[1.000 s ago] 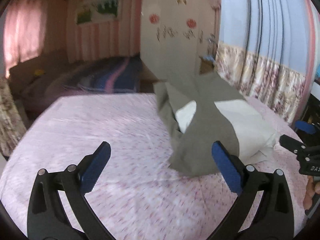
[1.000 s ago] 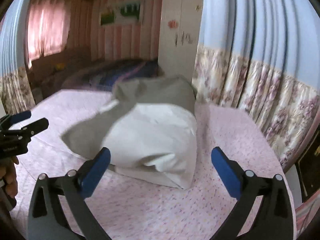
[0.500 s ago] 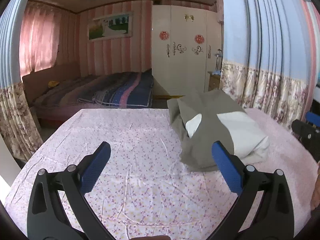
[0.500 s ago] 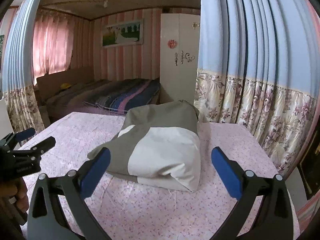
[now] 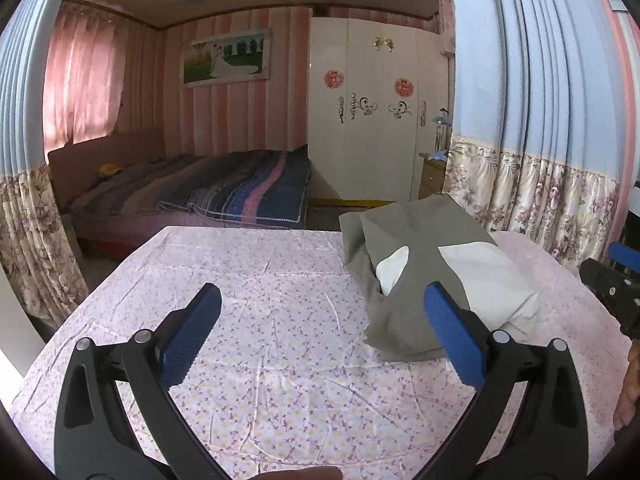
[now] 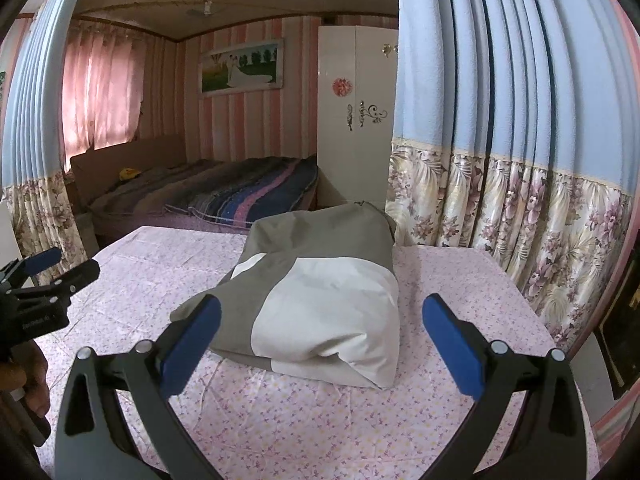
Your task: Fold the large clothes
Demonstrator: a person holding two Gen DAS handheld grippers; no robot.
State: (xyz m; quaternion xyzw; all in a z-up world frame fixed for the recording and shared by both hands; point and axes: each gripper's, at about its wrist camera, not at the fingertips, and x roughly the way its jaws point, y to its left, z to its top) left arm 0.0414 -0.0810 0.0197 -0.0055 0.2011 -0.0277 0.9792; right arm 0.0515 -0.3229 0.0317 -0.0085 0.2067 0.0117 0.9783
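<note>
change: your grippers have pulled back from the bundle.
left gripper: fingers spread, empty.
right gripper: fingers spread, empty.
grey-and-white garment: folded bundle on floral sheet, right side.

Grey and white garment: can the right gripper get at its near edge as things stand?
Probably yes. The right gripper is open and empty, facing the grey and white garment head-on, with only bare floral sheet between them.

Pink-striped walls, a white wardrobe, a striped-quilt bed and blue floral-hemmed curtains.
</note>
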